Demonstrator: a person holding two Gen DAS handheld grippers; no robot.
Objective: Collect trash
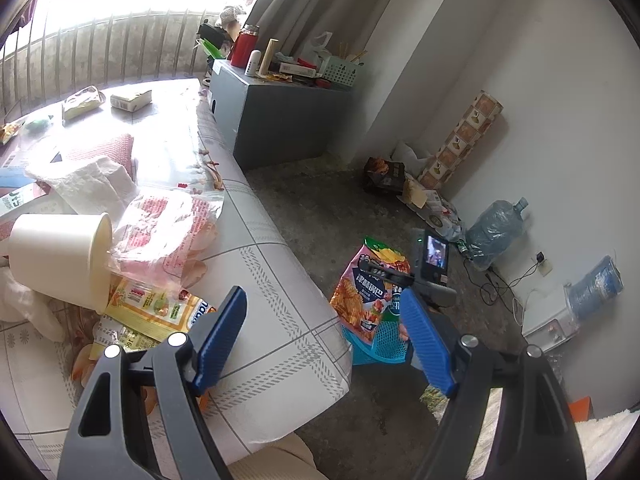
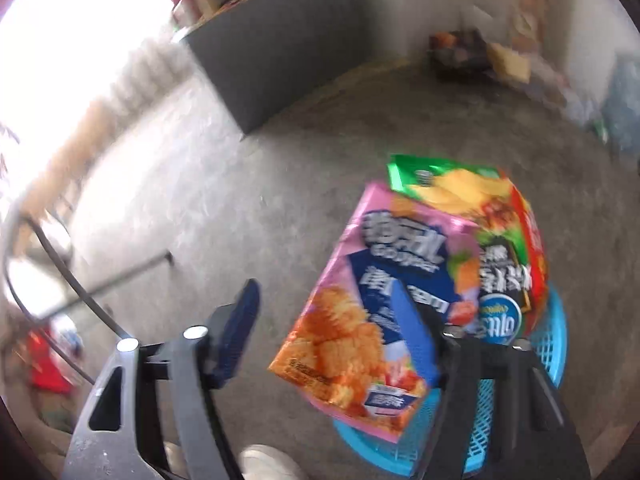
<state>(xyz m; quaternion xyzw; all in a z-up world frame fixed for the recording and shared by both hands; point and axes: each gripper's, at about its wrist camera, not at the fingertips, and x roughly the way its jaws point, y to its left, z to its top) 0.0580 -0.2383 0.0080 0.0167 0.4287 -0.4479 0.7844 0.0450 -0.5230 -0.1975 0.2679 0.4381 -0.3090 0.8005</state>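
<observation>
On the grey floor beside the table, a turquoise plastic mesh basket (image 2: pixel 558 344) holds a pink crisp packet (image 2: pixel 360 320) and a green-and-red snack bag (image 2: pixel 480 200), both standing out of its rim. Right gripper (image 2: pixel 328 332): jaws apart, empty; the pink packet lies against its right finger. Left gripper (image 1: pixel 324 340): jaws apart, empty, above the white tablecloth edge (image 1: pixel 280 320); a white paper cup (image 1: pixel 60 258) lies tipped over among wrappers on the table, left of this gripper.
</observation>
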